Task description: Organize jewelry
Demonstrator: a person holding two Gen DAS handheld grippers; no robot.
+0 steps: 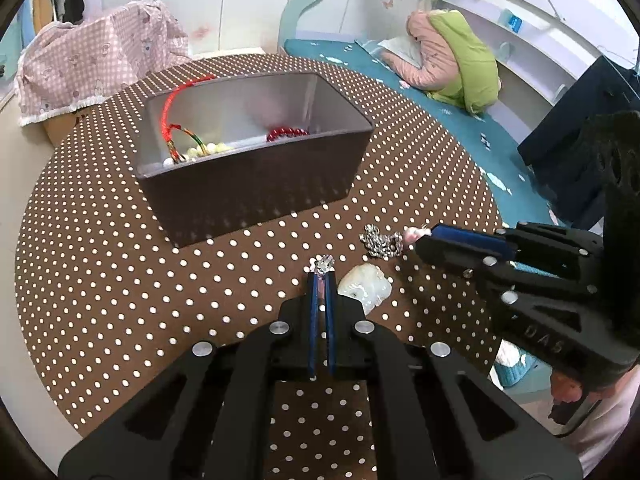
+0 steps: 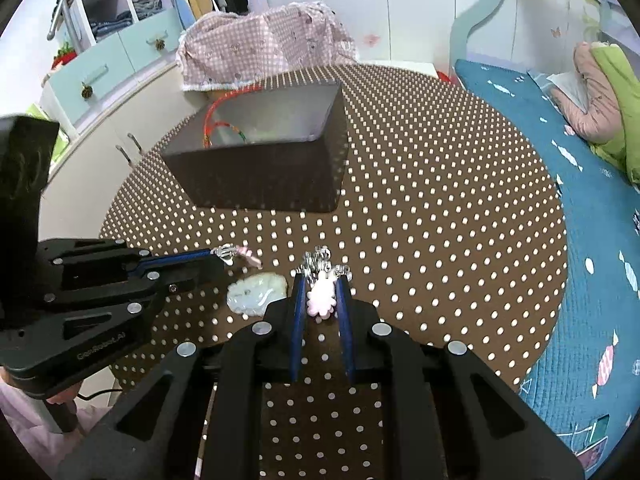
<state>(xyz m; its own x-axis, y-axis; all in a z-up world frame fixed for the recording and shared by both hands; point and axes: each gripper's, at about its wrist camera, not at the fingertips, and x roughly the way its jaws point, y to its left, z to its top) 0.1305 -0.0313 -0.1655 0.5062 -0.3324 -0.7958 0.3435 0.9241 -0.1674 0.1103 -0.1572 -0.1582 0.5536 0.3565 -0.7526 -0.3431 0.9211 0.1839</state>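
A dark open box (image 1: 256, 184) stands on the round dotted table (image 1: 120, 280); it also shows in the right wrist view (image 2: 260, 176). It holds a red cord (image 1: 170, 104), a red bead bracelet (image 1: 286, 134) and pale beads (image 1: 212, 149). My left gripper (image 1: 323, 276) is shut on a small crystal-and-pink charm (image 1: 323, 264), seen from the side in the right wrist view (image 2: 236, 255). My right gripper (image 2: 320, 284) holds a pink flower charm (image 2: 321, 298) between its jaws, with a silver chain (image 2: 320, 262) at its tips; the chain also shows in the left wrist view (image 1: 380, 242). A pale jade pendant (image 1: 366, 286) lies between the grippers.
A pink checked cloth (image 2: 264, 48) covers something behind the table. A bed with a teal cover (image 2: 592, 240) runs along the right. Cupboards (image 2: 104, 68) stand at the back left.
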